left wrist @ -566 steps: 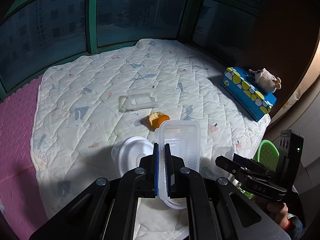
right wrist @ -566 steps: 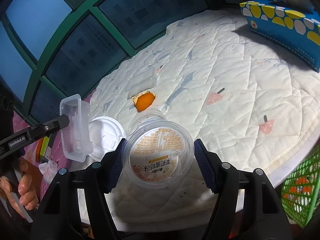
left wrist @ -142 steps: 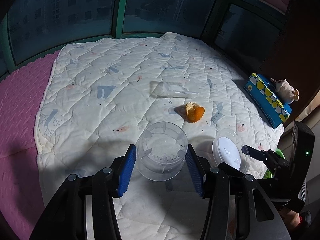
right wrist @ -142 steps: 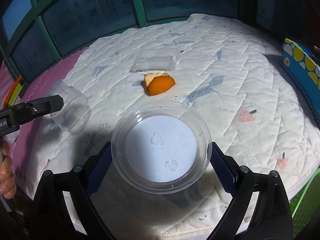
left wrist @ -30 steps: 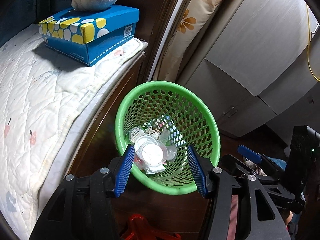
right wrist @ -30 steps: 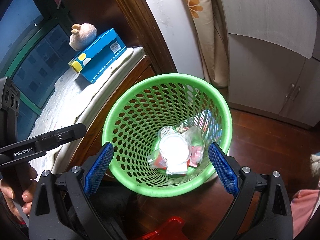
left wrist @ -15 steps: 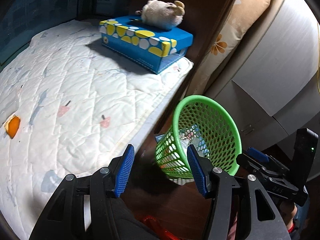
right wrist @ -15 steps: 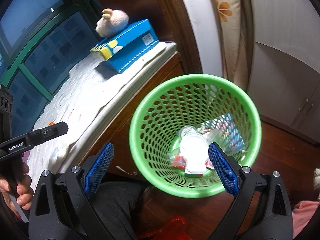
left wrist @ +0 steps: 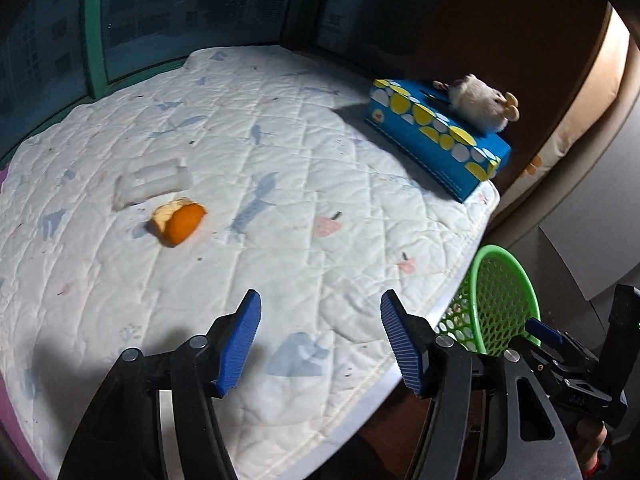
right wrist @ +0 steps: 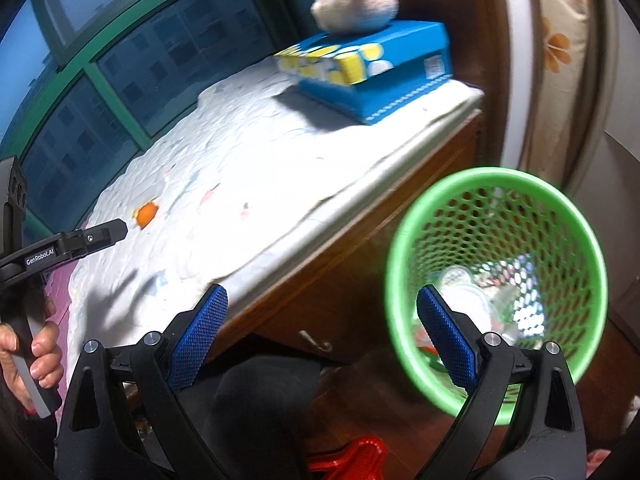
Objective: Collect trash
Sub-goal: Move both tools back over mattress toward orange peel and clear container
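Observation:
An orange peel [left wrist: 179, 222] and a clear plastic tray [left wrist: 150, 181] lie on the white quilted mat [left wrist: 280, 264]. The peel also shows small in the right wrist view [right wrist: 146, 213]. The green mesh bin [right wrist: 496, 280] stands on the floor beside the platform, with trash inside; its rim shows in the left wrist view [left wrist: 508, 304]. My left gripper [left wrist: 320, 344] is open and empty above the mat's near edge. My right gripper [right wrist: 320, 336] is open and empty, beside the bin, over the platform's wooden side.
A blue dotted tissue box [left wrist: 440, 144] with a plush toy [left wrist: 480, 104] on it sits at the mat's far right corner. Green-framed windows [left wrist: 96, 28] close the back. A red object [right wrist: 352, 460] lies on the floor below. A white cabinet [left wrist: 592, 208] stands right.
Both grippers have swung left from the bin toward the mat. The left view now faces the peel and tray; the bin has slid to the right in both views.

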`<state>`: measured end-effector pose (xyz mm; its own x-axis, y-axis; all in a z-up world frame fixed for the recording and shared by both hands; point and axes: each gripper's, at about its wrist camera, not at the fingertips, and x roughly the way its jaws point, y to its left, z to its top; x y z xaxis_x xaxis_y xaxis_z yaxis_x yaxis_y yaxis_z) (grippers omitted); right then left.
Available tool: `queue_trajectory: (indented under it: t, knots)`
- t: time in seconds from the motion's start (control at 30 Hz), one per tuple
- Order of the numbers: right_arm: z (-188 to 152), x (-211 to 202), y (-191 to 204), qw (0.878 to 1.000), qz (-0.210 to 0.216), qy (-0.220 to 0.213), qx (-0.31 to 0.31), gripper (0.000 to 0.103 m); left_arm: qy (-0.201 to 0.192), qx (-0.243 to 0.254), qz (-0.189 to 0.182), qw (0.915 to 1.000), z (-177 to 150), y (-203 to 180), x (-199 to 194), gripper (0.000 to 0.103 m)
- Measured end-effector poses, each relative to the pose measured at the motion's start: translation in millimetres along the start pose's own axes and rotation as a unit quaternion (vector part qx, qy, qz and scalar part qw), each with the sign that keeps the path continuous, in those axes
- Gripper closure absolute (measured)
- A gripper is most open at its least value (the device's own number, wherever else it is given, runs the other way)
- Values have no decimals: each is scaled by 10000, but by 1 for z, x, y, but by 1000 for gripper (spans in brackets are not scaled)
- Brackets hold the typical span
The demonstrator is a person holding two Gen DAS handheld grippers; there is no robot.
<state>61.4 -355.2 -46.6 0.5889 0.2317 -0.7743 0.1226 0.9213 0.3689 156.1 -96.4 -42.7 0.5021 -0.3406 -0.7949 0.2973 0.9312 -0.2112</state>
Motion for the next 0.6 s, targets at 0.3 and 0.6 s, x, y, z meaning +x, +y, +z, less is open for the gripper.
queue_trajectory:
  t: [0.3, 0.6]
  knots:
    - [20, 49, 86, 9962, 456, 262, -698, 9, -250, -618, 582, 9961, 3, 89, -29, 34]
    - [36, 98, 174, 9883, 770, 449, -1238, 12, -535, -997, 1228, 9860, 1, 154, -54, 11]
